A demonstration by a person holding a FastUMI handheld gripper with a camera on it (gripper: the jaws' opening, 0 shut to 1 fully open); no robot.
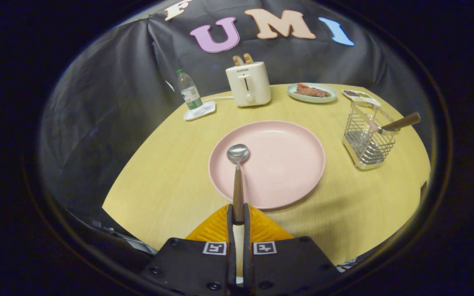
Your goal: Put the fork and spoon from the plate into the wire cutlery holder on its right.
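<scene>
A: Where is the spoon right now?

B: Clamped in the gripper. Its jaws are closed on the end of the wooden handle, one finger on each side, with hardly any gap left between them.

A: Which way does it point?

B: Straight ahead along the fingers, toward twelve o'clock. The long axis runs from the jaws out to the metal bowl, which faces up over the left part of the pink plate. Whether the bowl touches the plate or hangs just above it, I cannot tell.

A: And the fork?

B: There is a wooden handle sticking out of the wire cutlery holder, leaning toward two o'clock. Its head is down inside the wires, so I take it for the fork but cannot see the tines.

A: Where does the holder sit?

B: On the yellow tabletop, at about three o'clock from the plate, apart from it.

A: What else is back there?

B: At twelve o'clock beyond the plate, a cream toaster. At eleven, a bottle standing on a small white tray. At one, a pale dish with food, and a small tray just behind the holder.
</scene>
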